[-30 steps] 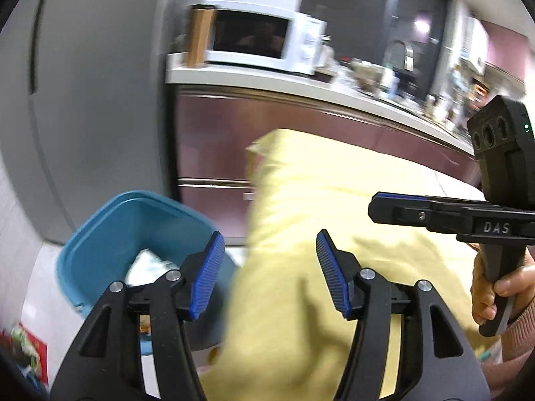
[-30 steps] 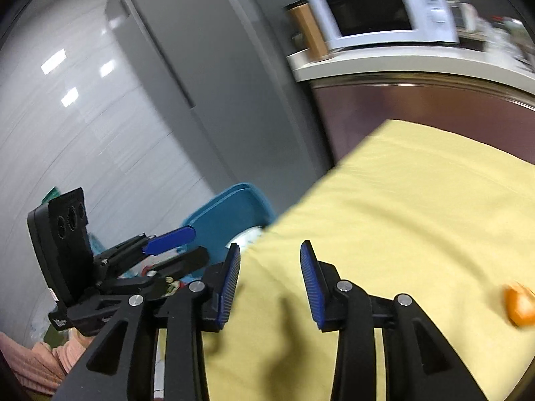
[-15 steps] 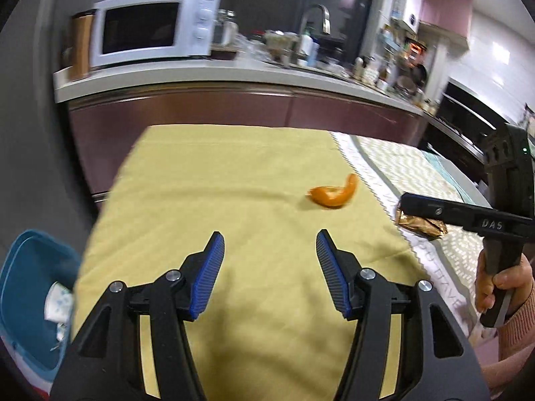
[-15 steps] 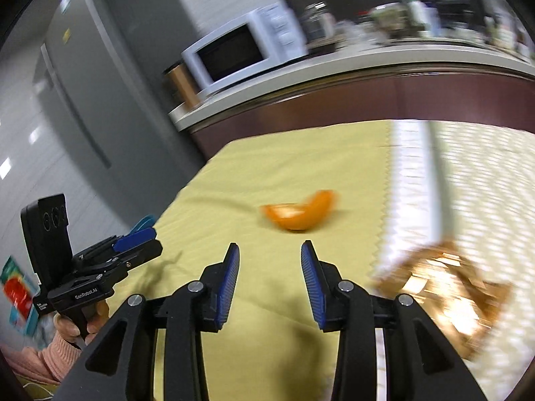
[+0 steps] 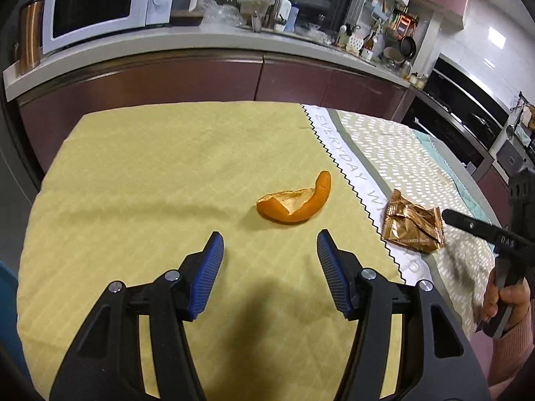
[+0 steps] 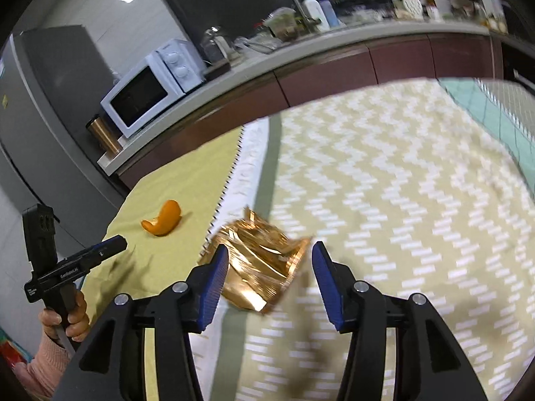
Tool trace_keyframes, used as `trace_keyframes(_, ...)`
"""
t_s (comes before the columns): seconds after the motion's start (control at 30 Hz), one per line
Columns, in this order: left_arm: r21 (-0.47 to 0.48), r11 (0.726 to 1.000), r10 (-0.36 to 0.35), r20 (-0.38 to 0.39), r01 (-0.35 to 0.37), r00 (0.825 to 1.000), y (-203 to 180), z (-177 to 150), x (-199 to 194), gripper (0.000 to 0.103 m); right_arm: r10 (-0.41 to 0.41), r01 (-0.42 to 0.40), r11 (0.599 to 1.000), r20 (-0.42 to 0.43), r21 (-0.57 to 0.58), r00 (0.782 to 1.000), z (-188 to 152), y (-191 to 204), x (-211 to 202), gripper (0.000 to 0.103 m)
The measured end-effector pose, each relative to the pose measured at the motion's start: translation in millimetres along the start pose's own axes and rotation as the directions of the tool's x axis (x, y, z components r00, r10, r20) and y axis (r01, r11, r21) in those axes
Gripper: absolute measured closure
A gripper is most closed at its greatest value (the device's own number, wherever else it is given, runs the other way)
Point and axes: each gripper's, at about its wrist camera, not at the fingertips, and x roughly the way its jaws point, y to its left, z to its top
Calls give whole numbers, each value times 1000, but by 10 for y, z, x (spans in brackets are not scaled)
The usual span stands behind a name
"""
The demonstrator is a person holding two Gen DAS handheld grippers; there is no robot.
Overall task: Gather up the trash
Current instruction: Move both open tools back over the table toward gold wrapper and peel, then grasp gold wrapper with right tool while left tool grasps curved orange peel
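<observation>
Right wrist view: right hand-held gripper (image 6: 270, 260) wide open, gold wrapper (image 6: 257, 267) on surface between fingers. Left hand-held gripper (image 5: 270, 250) open too, orange peel (image 5: 296, 202) just ahead. Crinkly foil could probably slip out if pinched at edge.

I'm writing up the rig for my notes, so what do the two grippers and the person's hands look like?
Both grippers, left and right, are black frames with silver bolts and ribbed blue finger pads. The right one's side view shows "DAS" lettering. Bare hands grip pistol handles, in pink knit sleeves. No cables visible.
</observation>
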Motion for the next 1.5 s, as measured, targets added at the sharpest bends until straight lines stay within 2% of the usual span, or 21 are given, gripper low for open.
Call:
trace_keyframes(0.17, 9, 1000, 8, -35, -7, 999, -54, 67, 167, 43, 44, -42, 998, -38, 43, 998, -54, -123, 72, 51)
trace_keyframes(0.27, 19, 1000, 5, -56, -4, 998, -96, 103, 268, 43, 64, -63, 997, -45, 37, 997, -15, -98, 101, 47)
trace_keyframes(0.5, 29, 1000, 9, -82, -6, 997, -158, 183, 491, 42, 113, -112, 994, -70, 21, 991, 63, -18, 216, 46)
trace_keyframes(0.7, 65, 998, 20, -84, -15, 996, -219, 275, 589, 40, 126, -127, 992, -96, 0, 987, 58, 52, 281, 66)
trace_keyframes(0.73, 73, 997, 26, -83, -20, 996, -235, 277, 594, 40, 130, -131, 991, -105, -2, 986, 52, 62, 294, 75)
trace_keyframes(1.03, 98, 994, 48, -48, -43, 998, -307, 251, 526, 65, 178, -182, 983, -91, -37, 980, 40, 202, 288, 78)
trace_keyframes(1.3, 97, 995, 39, -21, -37, 999, -321, 141, 386, 88, 218, -224, 973, -99, -51, 971, 48, 352, 338, 83)
trace_keyframes(1.5, 108, 993, 47, 11, -48, 999, -339, 50, 225, 89, 241, -247, 968, -93, -53, 966, 61, 401, 358, 84)
